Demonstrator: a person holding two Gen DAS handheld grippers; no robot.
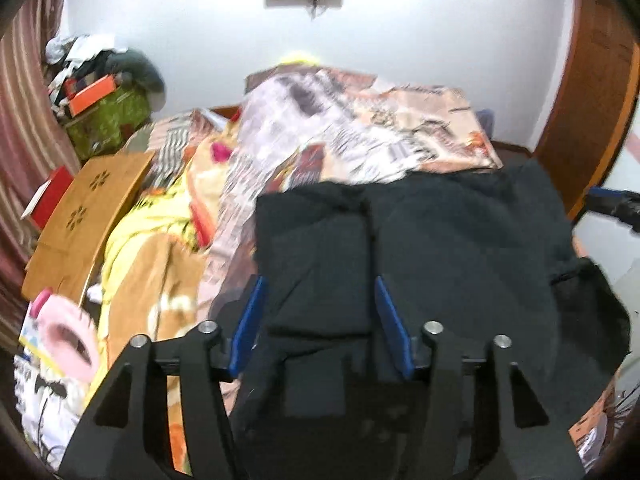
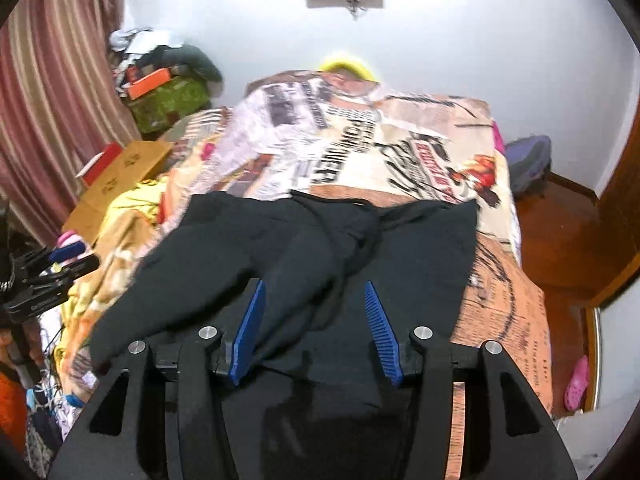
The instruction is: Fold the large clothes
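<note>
Left wrist view: left gripper (image 1: pixel 318 322) is spread wide, nothing pinched, blue fingers (image 1: pixel 250 326) hanging over the black garment (image 1: pixel 440 240), which lies on the bed (image 1: pixel 420 128) at its near end, on top of the printed bedsheet (image 1: pixel 360 120). Risk here: the cloth is already doubled into layers under the fingers, so a closing pinch could take only the top layer, or catch the bedsheet along with it, and the fold would drag skewed. Frame is motion-blurred, so I can't tell whether the fingertips touch the fabric. Right wrist view: right gripper (image 2: pixel 314 330) is likewise spread and empty, above the garment's near part; a bunched sleeve-like ridge (image 2: pixel 308 256) runs between its fingers toward the middle of the garment, and a loose drawstring (image 2: pixel 372 232) trails just beyond. Risk: grabbing that ridge or snagging the drawstring instead of a clean edge would bunch the garment rather than flatten it. The garment's left edge hangs toward the yellow blanket (image 2: pixel 128 212) beside it, and could slide off the bed's side if pulled that way
</note>
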